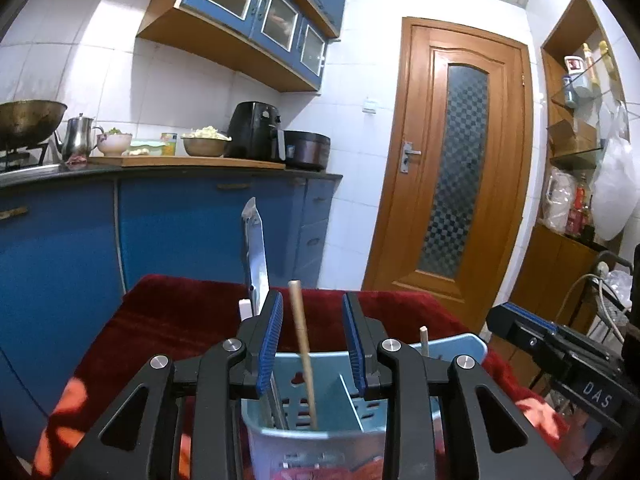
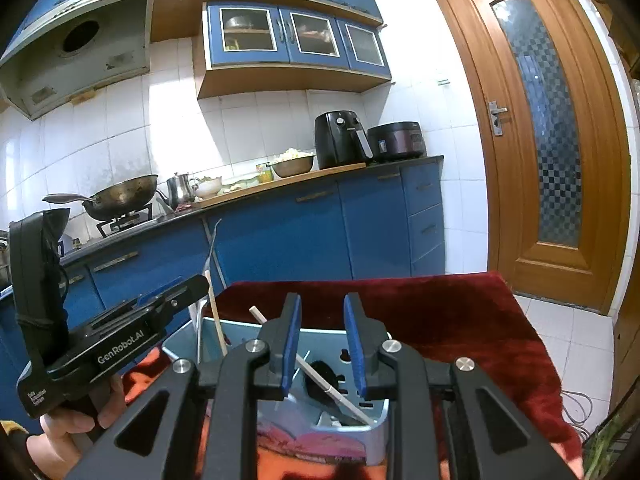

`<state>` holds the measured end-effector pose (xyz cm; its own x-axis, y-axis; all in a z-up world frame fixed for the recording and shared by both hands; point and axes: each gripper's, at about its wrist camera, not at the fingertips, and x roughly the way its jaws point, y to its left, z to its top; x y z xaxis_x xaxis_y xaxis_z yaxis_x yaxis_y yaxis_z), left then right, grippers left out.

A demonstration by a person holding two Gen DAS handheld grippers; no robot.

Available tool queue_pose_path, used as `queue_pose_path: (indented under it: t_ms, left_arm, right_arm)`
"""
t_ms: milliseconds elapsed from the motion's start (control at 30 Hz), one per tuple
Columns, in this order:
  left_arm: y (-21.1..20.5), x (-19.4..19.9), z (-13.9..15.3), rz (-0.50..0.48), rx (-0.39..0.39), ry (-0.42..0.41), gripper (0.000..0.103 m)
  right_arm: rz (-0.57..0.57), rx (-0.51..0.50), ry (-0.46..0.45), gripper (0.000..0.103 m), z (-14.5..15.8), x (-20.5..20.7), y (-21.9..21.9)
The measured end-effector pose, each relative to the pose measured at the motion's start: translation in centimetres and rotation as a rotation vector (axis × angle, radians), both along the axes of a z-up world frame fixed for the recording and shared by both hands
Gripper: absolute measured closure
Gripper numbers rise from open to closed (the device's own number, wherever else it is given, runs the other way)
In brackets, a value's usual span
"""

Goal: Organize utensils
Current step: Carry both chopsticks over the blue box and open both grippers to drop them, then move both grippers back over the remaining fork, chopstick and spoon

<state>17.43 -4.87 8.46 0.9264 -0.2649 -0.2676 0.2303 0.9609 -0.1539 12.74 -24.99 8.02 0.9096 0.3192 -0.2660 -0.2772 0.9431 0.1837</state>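
Chopsticks stand in the light-blue utensil caddy (image 1: 320, 440) on the red cloth (image 1: 180, 320); my left claw (image 1: 312, 344) hovers apart around a wooden chopstick (image 1: 302, 344), and my right claw (image 2: 322, 344) gapes empty above a white one (image 2: 320, 380).

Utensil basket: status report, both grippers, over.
Left gripper open, empty, above the basket. Right gripper open, empty, over its other side. Knife and chopsticks standing inside. Nothing blocking.
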Motion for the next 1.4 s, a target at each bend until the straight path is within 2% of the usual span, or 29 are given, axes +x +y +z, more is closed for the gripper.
queue_pose_path:
  t_ms: [367,600,1067,1400]
  left_arm:
    - [0.2,-4.3,0.8,-0.052,0.024,0.056,0.072]
    - [0.7,-6.8,1.1,-0.072,0.023,0.098,0.072]
    - [0.4,-11.0,0.3,-0.101,0.069,0.201,0.072]
    - [-0.1,-11.4,-1.6,-0.118,0.101,0.309,0.072]
  right_arm:
    - [-0.022,-0.025,0.041,0.078,1.2,-4.2,0.7]
    - [-0.032,-0.048,0.093,0.078,0.9,-7.0,1.3]
    - [-0.067,-0.031,0.212,0.078,-1.2,-11.1,0.7]
    - [-0.087,-0.019,0.291,0.078,-3.3,-12.4,-0.5]
